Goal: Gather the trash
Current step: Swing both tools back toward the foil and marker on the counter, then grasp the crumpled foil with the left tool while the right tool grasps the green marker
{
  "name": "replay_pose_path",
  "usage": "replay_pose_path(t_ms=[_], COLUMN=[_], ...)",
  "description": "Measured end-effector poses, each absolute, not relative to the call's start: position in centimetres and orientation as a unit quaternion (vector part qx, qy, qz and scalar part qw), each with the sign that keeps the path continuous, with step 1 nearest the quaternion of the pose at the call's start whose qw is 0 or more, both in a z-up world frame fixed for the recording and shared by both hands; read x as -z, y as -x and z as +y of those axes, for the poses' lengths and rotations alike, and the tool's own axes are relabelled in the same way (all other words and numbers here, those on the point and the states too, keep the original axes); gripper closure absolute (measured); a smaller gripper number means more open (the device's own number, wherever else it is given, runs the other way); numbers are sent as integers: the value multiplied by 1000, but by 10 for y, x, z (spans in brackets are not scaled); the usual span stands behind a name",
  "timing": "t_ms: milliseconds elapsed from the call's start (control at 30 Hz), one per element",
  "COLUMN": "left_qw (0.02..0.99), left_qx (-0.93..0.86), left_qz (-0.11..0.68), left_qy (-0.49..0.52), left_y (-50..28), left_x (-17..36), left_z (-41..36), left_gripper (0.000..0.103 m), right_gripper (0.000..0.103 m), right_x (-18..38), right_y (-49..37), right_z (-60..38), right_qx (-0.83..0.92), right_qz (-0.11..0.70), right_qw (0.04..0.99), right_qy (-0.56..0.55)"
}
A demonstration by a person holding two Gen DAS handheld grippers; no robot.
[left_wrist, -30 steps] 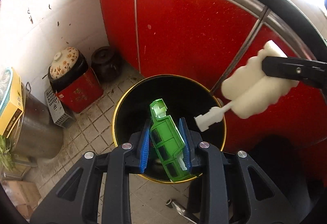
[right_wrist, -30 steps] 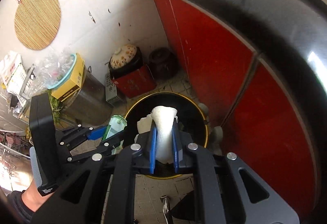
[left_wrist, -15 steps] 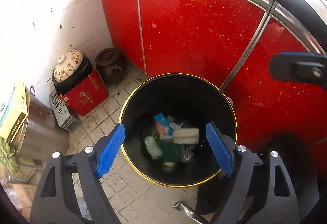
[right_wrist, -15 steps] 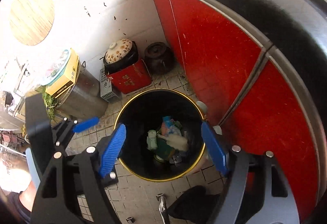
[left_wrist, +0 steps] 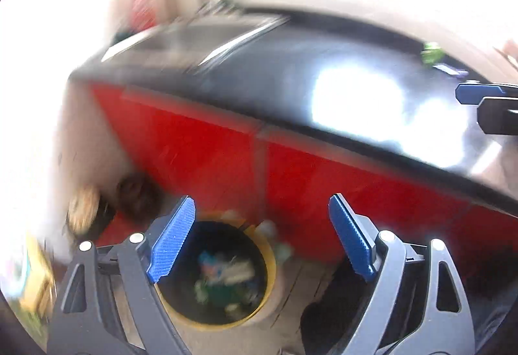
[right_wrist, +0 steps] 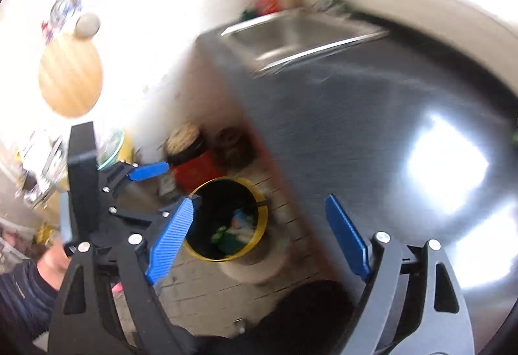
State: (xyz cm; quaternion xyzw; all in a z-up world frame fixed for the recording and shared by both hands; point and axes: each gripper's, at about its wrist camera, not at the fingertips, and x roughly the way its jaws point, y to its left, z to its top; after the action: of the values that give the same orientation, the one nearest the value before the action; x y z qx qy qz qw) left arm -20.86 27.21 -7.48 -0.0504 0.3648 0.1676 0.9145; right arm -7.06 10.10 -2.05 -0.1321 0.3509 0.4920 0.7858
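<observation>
Left hand-held gripper (left_wrist: 260, 238) spread wide, empty; right hand-held gripper (right_wrist: 259, 237) same, nothing between the pads. Bin (right_wrist: 226, 219) on the floor below both, near side of the red cabinet (left_wrist: 207, 148), trash (right_wrist: 238, 230) piled inside. Drop step looks done. Far up: dark bench (right_wrist: 372, 115), small green scrap (left_wrist: 432, 52) blurred on it, probably next pick; needs reach up and right.

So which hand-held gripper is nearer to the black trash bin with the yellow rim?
Left. The left hand-held gripper hangs open above the trash bin. The right hand-held gripper, also open, is farther off, up toward the black countertop.
</observation>
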Motion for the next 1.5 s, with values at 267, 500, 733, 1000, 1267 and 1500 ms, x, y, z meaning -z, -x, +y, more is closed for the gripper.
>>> replay_pose_path(t_ms=[267, 500, 733, 1000, 1267, 1500], left_qw=[940, 934, 917, 889, 873, 874], left_qx=[17, 123, 156, 180, 206, 218], left_qz=[342, 334, 363, 414, 432, 416], left_qy=[-2, -39, -48, -73, -96, -122], left_y=[95, 12, -44, -131, -190, -203], left_x=[20, 3, 18, 59, 78, 80], left_z=[142, 30, -13, -28, -39, -45], left_gripper=[17, 17, 17, 18, 23, 37], right_gripper=[20, 20, 20, 20, 27, 44], right_x=[-14, -11, 4, 43, 74, 73], right_y=[9, -25, -65, -161, -241, -268], right_z=[-108, -224, -262, -255, -226, -214], right_qx=[-350, -283, -284, -293, -312, -346], right_qz=[331, 334, 349, 403, 428, 409], right_qw=[870, 895, 888, 857, 824, 818], right_qy=[104, 85, 89, 128, 200, 208])
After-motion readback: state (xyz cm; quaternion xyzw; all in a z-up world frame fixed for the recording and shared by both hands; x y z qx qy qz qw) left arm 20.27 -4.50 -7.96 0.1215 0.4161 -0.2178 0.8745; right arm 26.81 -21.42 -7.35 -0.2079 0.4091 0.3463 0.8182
